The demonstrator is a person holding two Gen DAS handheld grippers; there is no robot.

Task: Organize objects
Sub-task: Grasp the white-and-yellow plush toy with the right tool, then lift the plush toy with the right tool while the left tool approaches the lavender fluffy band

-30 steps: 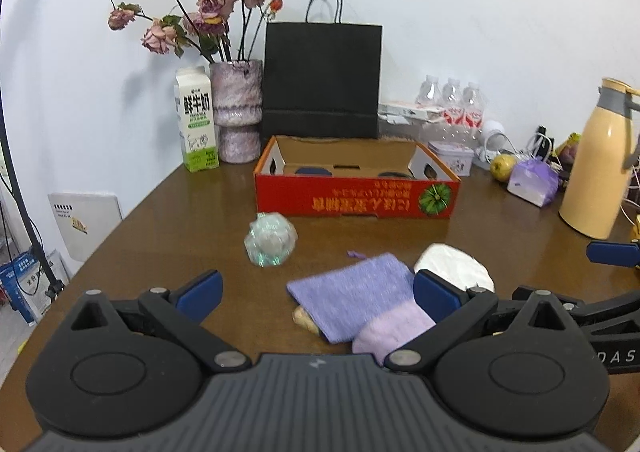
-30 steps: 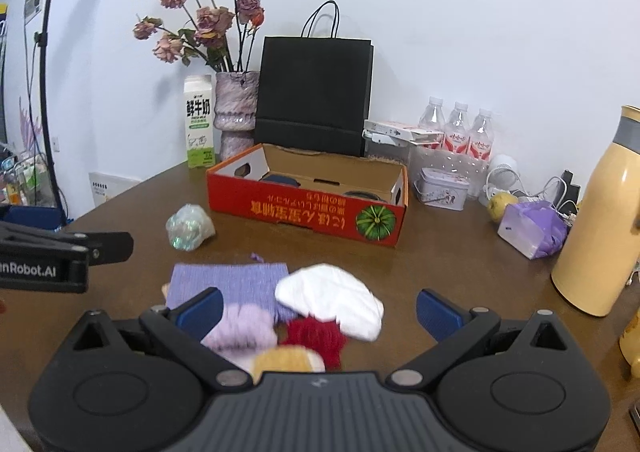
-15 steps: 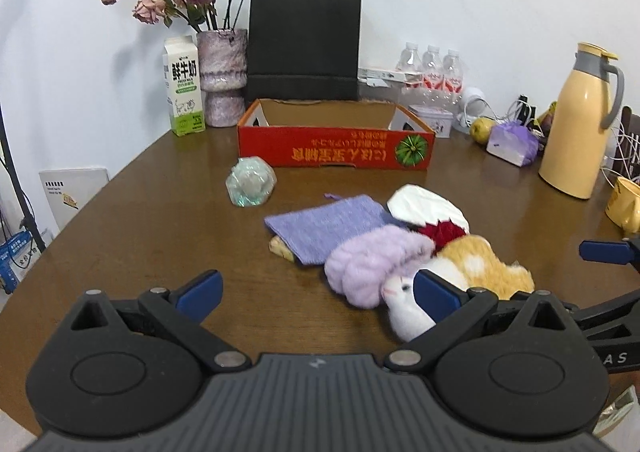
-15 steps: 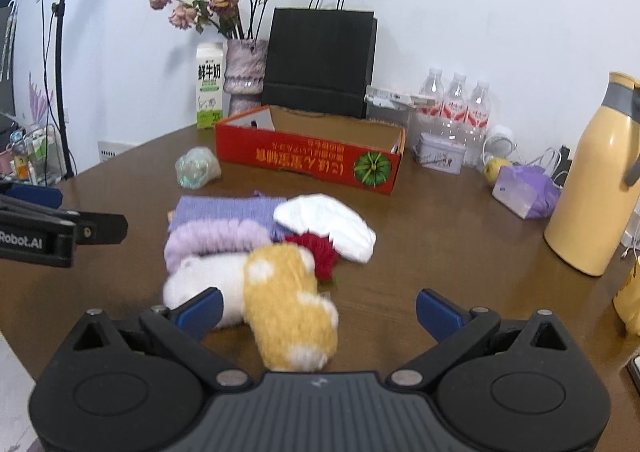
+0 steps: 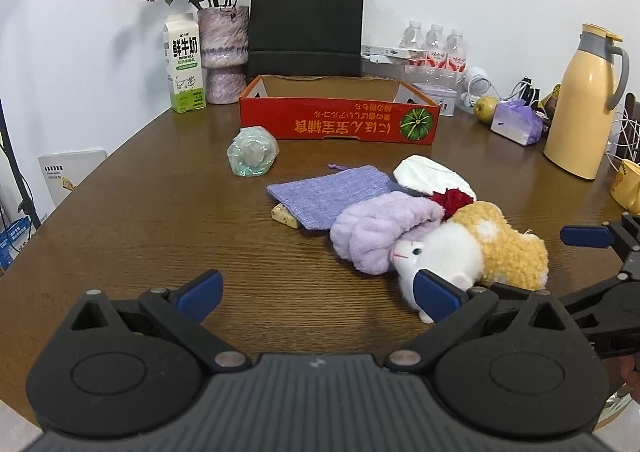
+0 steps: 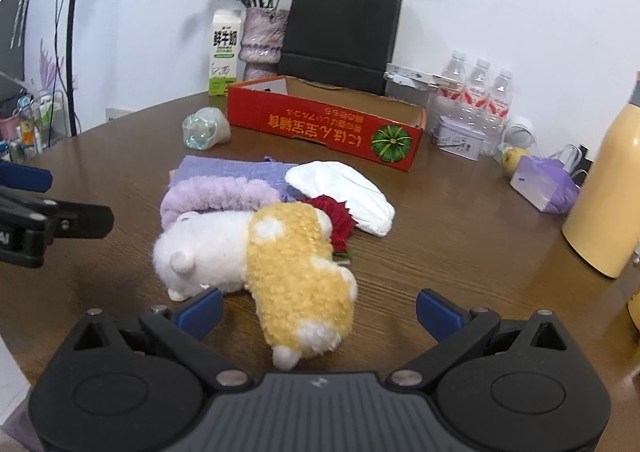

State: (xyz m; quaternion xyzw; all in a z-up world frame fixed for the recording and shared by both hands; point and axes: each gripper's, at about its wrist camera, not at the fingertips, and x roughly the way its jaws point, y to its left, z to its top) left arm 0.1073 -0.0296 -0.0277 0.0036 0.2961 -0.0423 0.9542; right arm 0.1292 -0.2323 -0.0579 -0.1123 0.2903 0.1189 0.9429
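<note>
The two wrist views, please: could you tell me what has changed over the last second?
Both grippers, left and right, drew back from the pile with jaws open, so the plush toy came fully into view. Nothing was grasped or released. The red box, purple cloth and wrapped ball stayed put.

table (image 5: 160, 219): glossy grained wood
plush toy (image 6: 280, 252): fluffy, curly pile
pouch (image 5: 328, 191): purple knit
box (image 5: 340, 123): red cardboard
</note>
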